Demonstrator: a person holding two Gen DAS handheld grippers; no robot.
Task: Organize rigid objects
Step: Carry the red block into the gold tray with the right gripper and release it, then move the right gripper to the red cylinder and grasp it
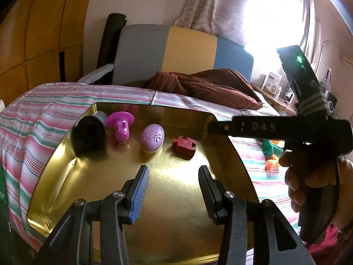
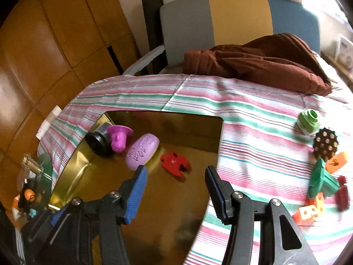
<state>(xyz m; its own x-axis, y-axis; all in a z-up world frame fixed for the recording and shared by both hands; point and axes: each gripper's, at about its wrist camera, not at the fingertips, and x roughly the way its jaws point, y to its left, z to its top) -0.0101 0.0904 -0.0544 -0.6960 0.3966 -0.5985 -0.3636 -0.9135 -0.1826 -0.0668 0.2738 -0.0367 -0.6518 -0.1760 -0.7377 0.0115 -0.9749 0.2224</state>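
A gold tray [image 1: 176, 198] [image 2: 154, 209] lies on a striped bedspread. In it stand a black cylinder [image 1: 89, 132] [image 2: 97, 142], a magenta skull piece [image 1: 120, 128] [image 2: 119, 139], a lilac egg [image 1: 152, 137] [image 2: 142, 153] and a red puzzle piece [image 1: 184, 146] [image 2: 175, 162]. My left gripper [image 1: 174, 174] is open and empty over the tray's near part. My right gripper [image 2: 175, 175] is open and empty above the tray, just short of the red piece; its body [image 1: 264, 128] also shows in the left wrist view.
Loose toys lie on the bedspread right of the tray: a green cap piece [image 2: 308, 121], a dark studded disc [image 2: 325, 145], an orange block [image 2: 337, 161], a green cross piece [image 2: 322, 180], orange cubes [image 2: 308, 212]. A brown pillow [image 2: 264, 59] and a headboard [image 2: 220, 15] lie behind.
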